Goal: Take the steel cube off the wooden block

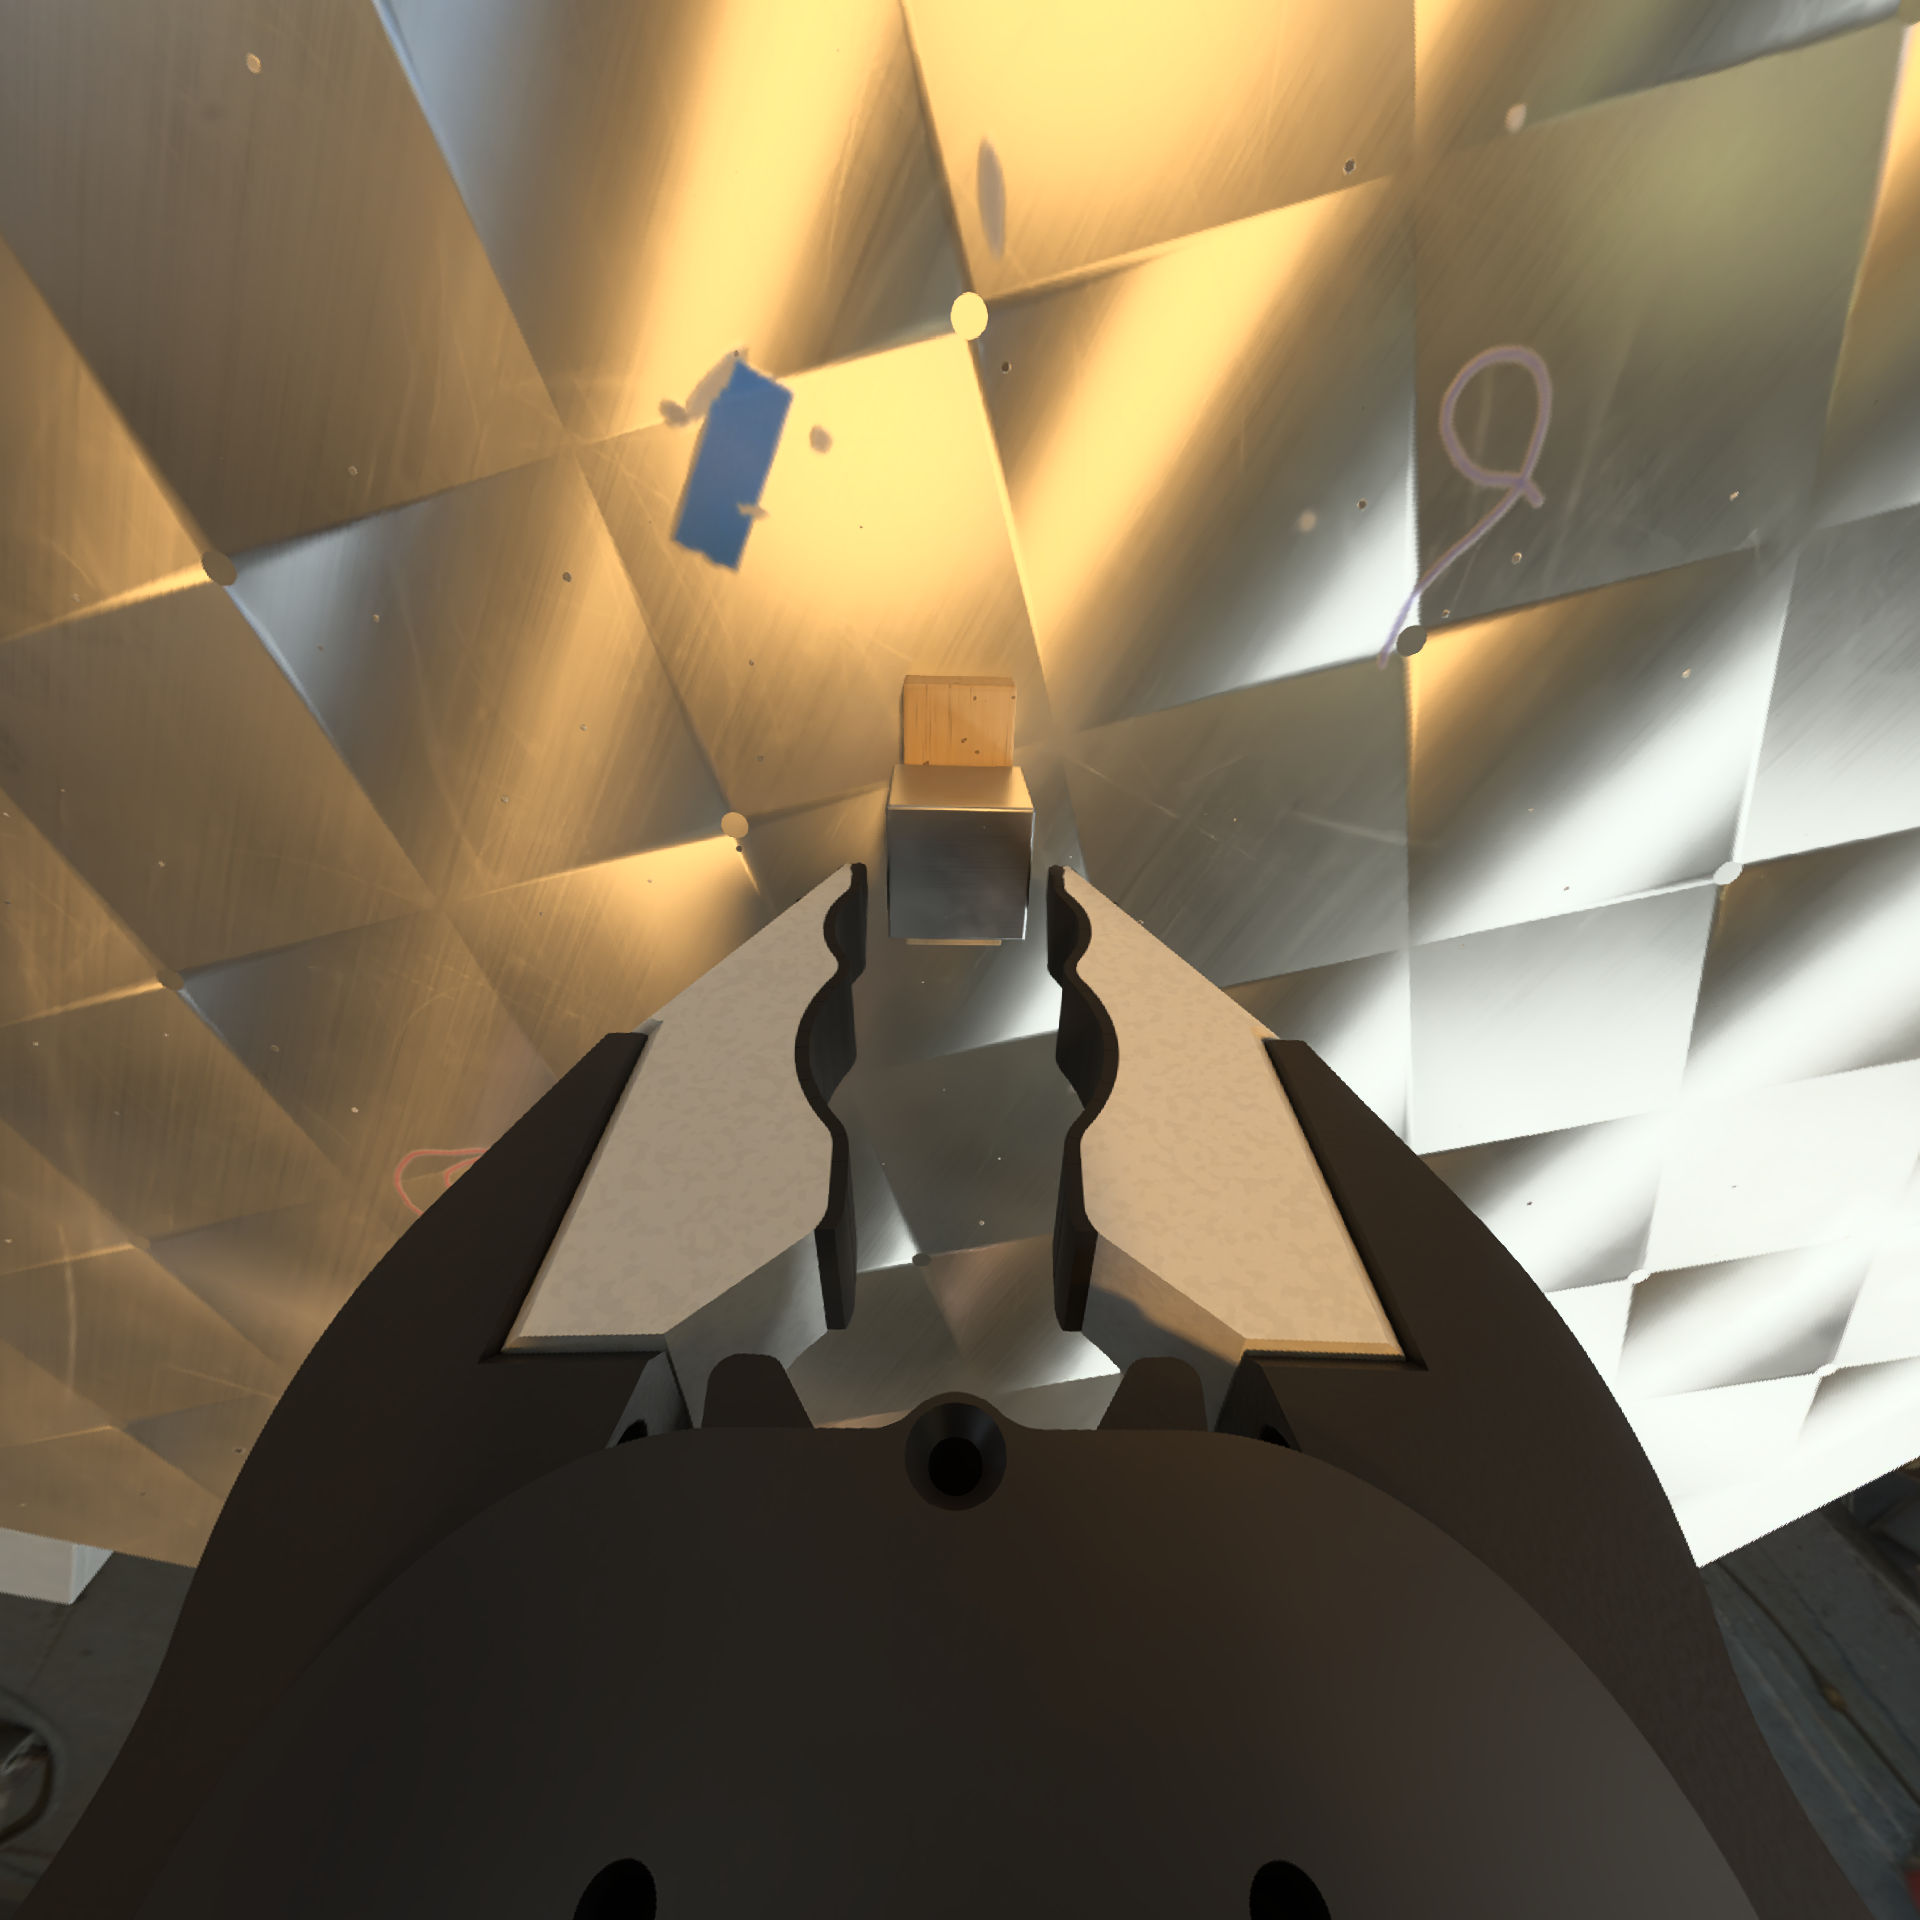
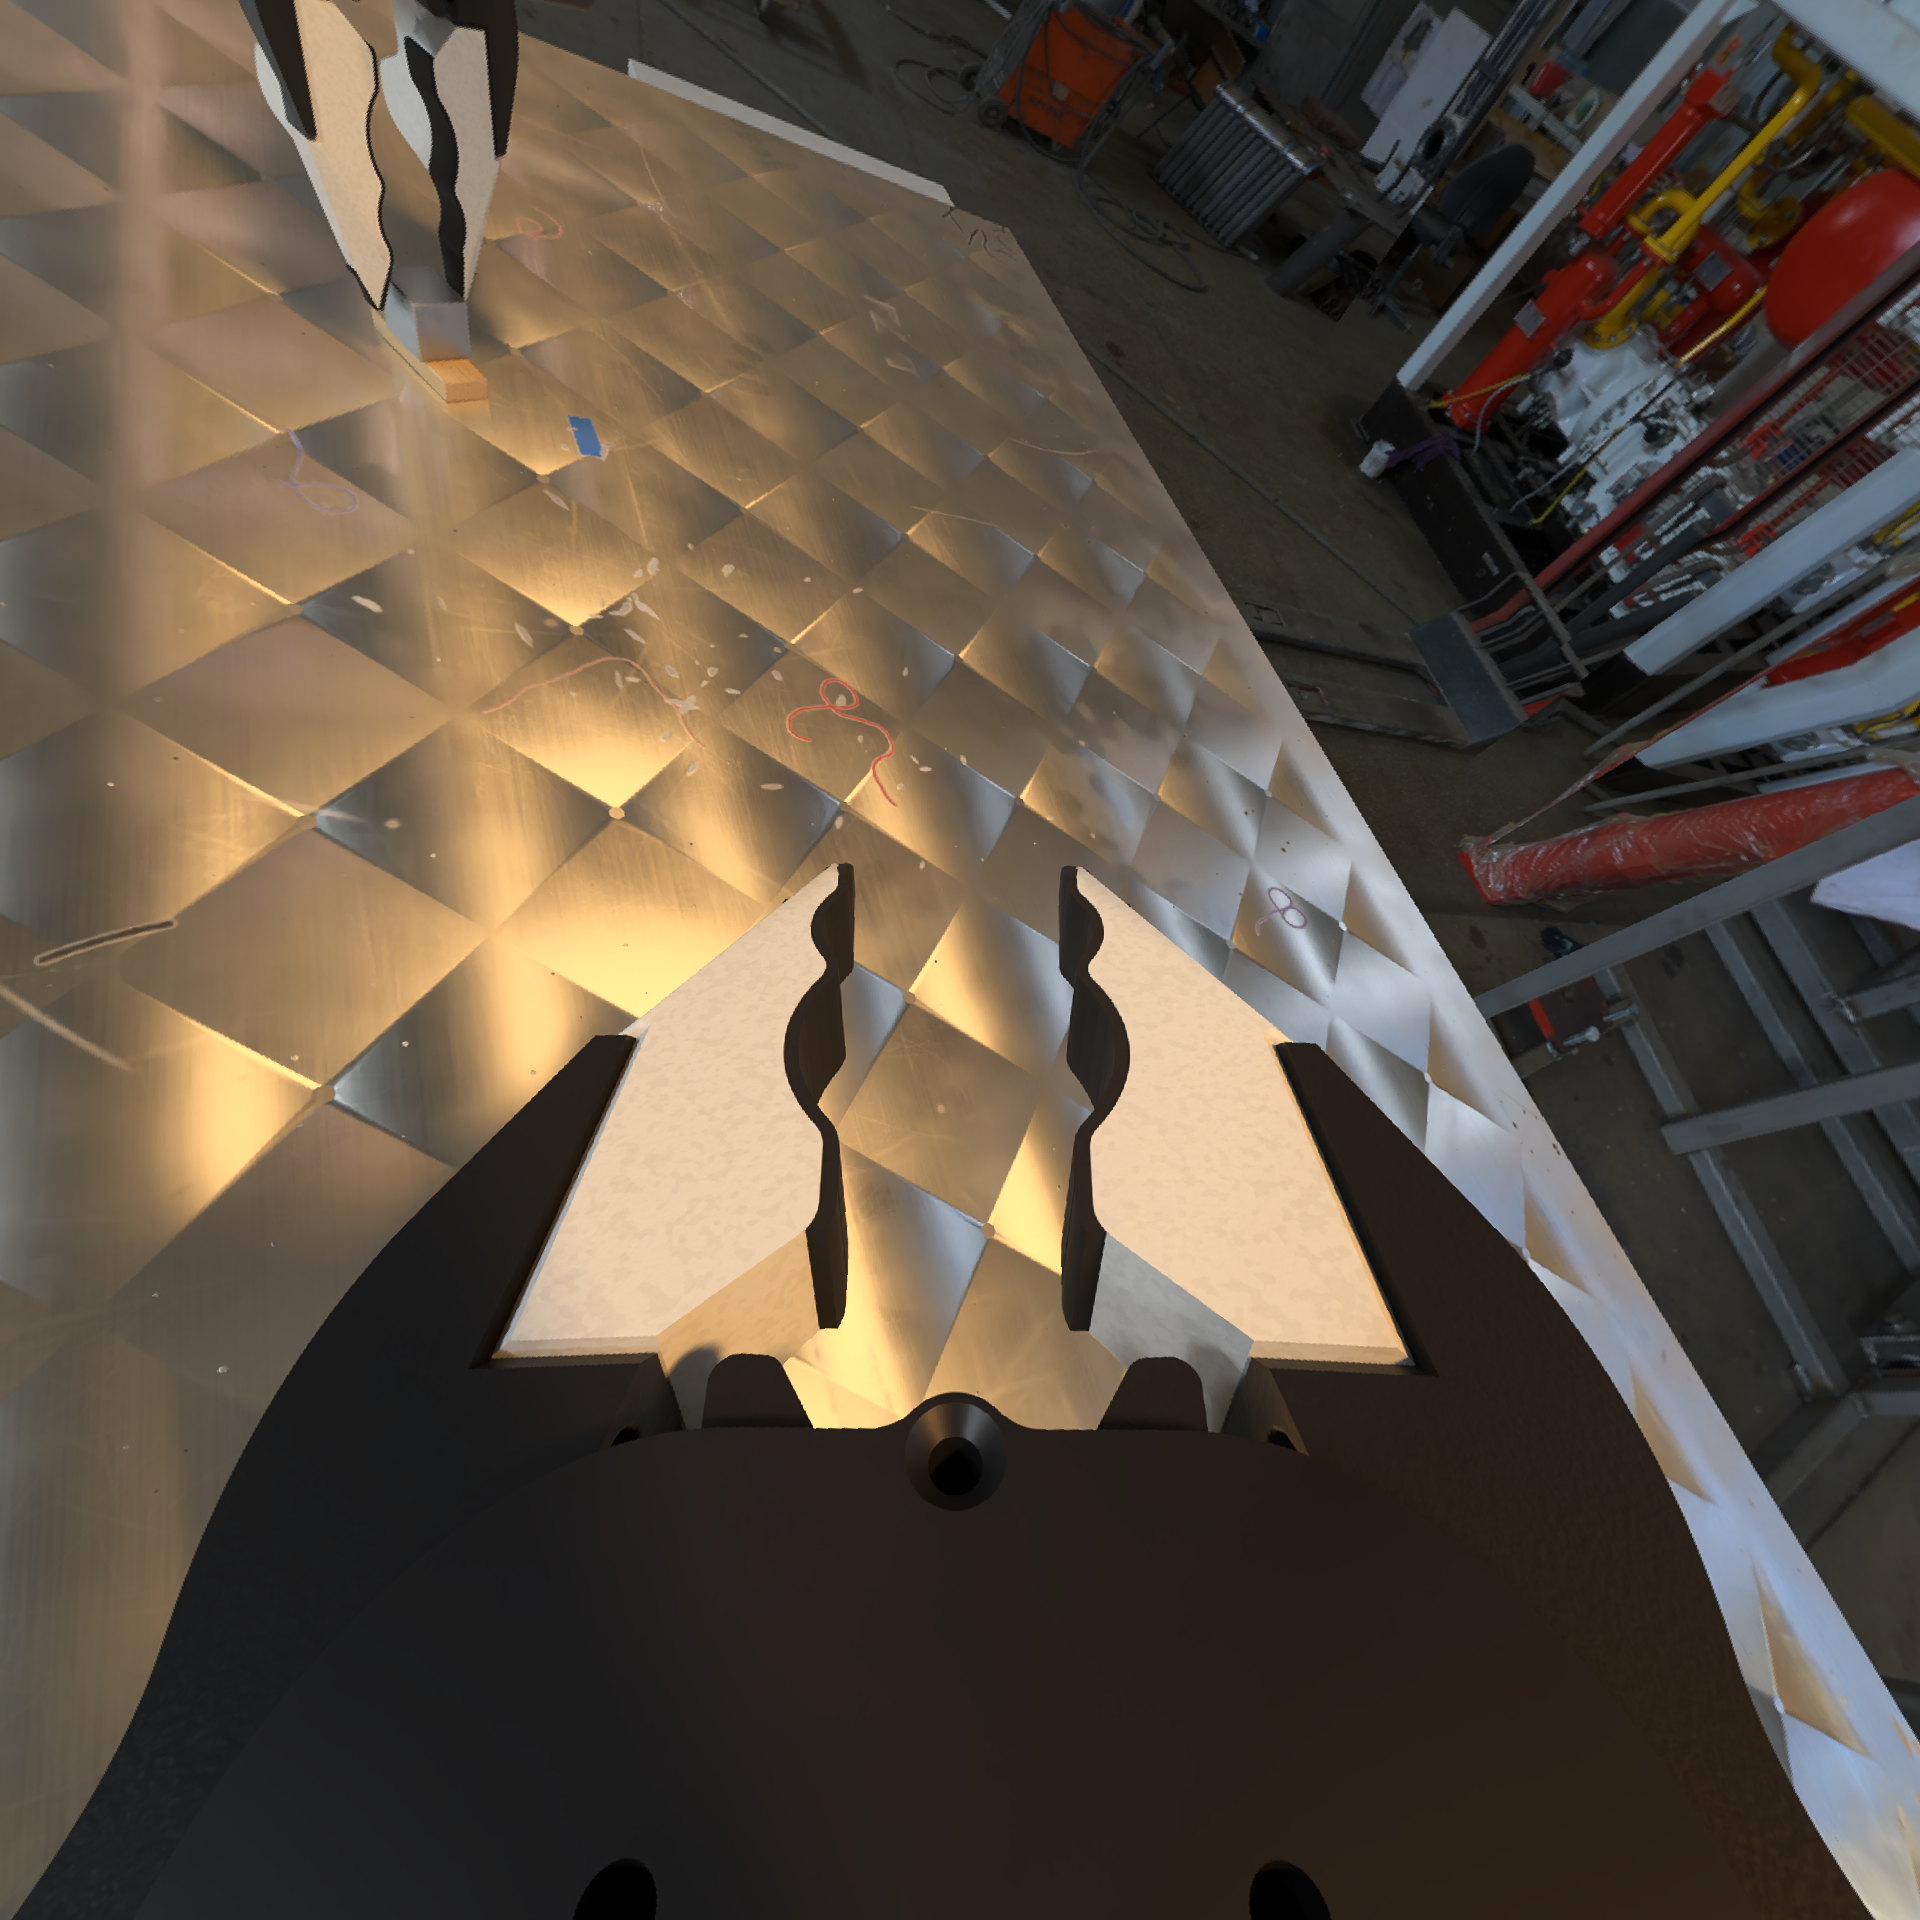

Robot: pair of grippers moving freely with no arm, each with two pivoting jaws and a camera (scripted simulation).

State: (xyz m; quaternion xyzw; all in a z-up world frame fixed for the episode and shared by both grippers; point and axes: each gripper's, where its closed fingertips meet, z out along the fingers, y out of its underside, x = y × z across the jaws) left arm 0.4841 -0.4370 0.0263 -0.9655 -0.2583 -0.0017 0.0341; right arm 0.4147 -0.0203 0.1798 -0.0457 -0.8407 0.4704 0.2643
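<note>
Steel cube [image 1: 958, 868] is sitting on the wooden block [image 1: 957, 721], out on the quilted metal surface [image 1: 1558, 935]. My left tongs [image 1: 954, 883] hang right above it, spread just wider than the cube and gripping nothing, lined up to straddle it. Right tongs [image 2: 954, 883] are parked well off, open and empty, so they're out of the way.

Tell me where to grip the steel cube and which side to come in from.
Grip the steel cube across its two opposite flat side faces, coming down from above with the left gripper, whose open fingers already line up with it. The cube sits on the wooden block, which sticks out beyond it on one side, so stay above the block's top to clamp steel only.
</note>
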